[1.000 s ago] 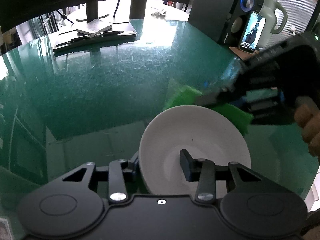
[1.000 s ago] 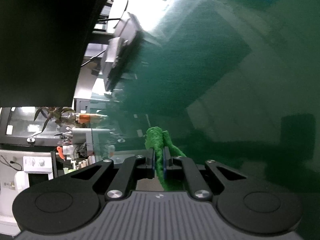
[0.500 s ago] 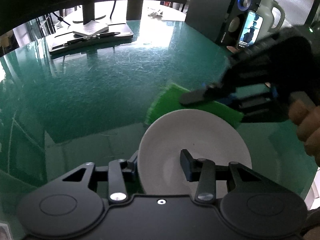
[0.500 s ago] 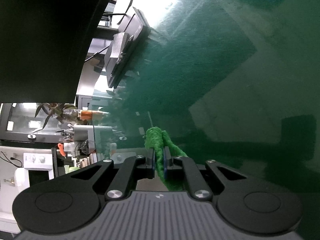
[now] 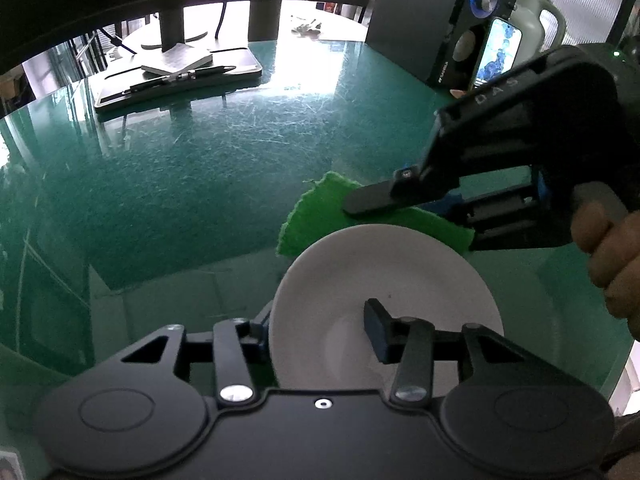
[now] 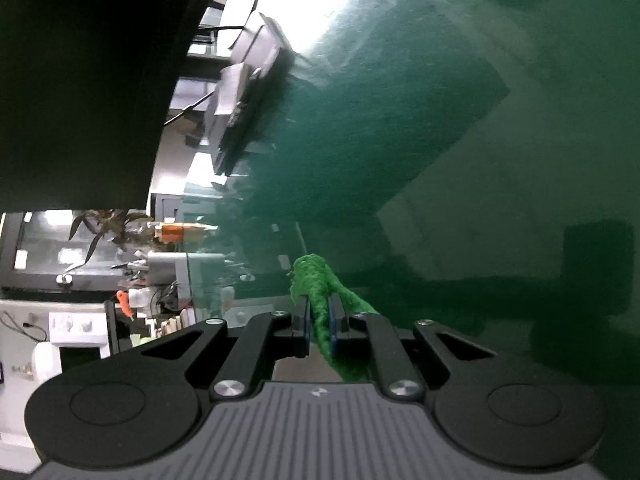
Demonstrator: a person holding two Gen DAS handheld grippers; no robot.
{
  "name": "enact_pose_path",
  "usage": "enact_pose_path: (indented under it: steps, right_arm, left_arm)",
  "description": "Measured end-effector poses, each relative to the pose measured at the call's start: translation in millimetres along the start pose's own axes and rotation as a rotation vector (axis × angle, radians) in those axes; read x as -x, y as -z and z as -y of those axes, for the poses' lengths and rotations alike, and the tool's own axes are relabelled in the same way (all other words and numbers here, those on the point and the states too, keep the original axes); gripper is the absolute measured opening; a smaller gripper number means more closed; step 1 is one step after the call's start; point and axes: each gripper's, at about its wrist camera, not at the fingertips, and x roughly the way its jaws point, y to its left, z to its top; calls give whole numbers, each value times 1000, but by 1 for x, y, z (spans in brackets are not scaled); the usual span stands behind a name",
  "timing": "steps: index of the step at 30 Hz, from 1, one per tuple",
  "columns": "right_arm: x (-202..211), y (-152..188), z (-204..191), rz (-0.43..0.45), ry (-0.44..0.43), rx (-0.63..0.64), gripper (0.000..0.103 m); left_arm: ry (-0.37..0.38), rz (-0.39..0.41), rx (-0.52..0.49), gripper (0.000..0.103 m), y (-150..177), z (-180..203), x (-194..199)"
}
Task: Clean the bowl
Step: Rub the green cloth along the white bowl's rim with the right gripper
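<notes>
1. Left gripper (image 5: 316,334) straddling the near rim of the white bowl (image 5: 384,280), one finger inside, one outside, jaws opening and no longer pinching tight.
2. Right gripper (image 6: 318,320) squeezing a green cloth (image 6: 320,296) between nearly closed fingers, a tuft poking out past the tips.
3. Seen from the left wrist, that cloth (image 5: 316,212) hanging just past the far rim of the bowl, not yet inside.
4. Bowl sitting on the green glass table (image 5: 200,168), toward its near right part, well apart from the dark tray (image 5: 180,80) at the far edge.
5. Doing this step well, probably: keeping a steady hold on the rim so the bowl stays put, then bringing the cloth down inside and rubbing round the wall and bottom.
6. Loosening the rim hold too much risking a sliding bowl on the slick glass.
</notes>
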Motion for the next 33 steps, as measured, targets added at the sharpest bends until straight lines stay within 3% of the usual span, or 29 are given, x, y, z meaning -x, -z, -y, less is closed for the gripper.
enact_pose_path:
  steps: [6, 15, 22, 33]
  right_arm:
    - [9, 0, 17, -17, 38, -34, 10]
    - [-11, 4, -14, -16, 0, 32, 11]
    - [0, 0, 9, -28, 52, -13, 10]
    - [-12, 3, -17, -27, -5, 66, 11]
  left_arm:
    - [-2, 3, 0, 45, 0, 1, 0]
    - [-3, -2, -12, 48, 0, 3, 0]
    - [-2, 3, -10, 48, 1, 3, 0]
    - [-2, 0, -12, 48, 0, 2, 0]
